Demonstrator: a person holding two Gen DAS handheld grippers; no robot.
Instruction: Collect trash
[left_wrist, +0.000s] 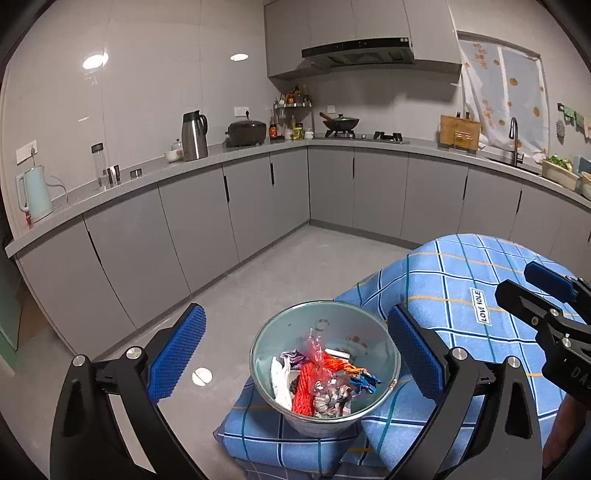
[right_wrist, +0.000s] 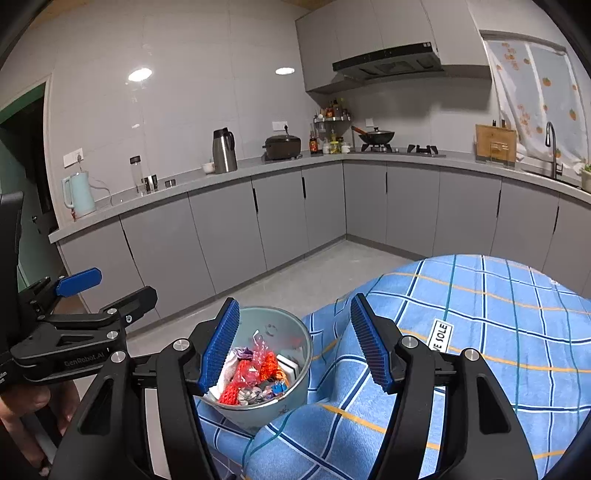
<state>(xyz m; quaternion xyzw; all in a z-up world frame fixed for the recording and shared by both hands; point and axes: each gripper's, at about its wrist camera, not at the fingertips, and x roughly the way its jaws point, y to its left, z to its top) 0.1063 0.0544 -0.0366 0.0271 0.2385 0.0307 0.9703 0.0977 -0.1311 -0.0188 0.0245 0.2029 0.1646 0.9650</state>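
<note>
The metal bucket (left_wrist: 325, 369) stands open-topped on the blue checked cloth (left_wrist: 461, 295), its mouth clear above the trash (left_wrist: 317, 380) (wrappers, red netting) filling its bottom. Left of the bucket lies bare floor (left_wrist: 258, 280); right of it the cloth humps up.

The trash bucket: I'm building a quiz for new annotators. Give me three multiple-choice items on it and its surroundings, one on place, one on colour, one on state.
1. Where does the metal bucket stand?
A. on the floor
B. on the blue checked cloth
C. on the counter

2. What colour is the net bag in the bucket?
A. red
B. green
C. black

3. How is the left gripper?
A. shut on a wrapper
B. shut, empty
C. open, empty

Answers:
1 B, the cloth lies under its base.
2 A, red mesh shows among the wrappers.
3 C, its fingers stand wide apart with nothing pressed between them.
</note>
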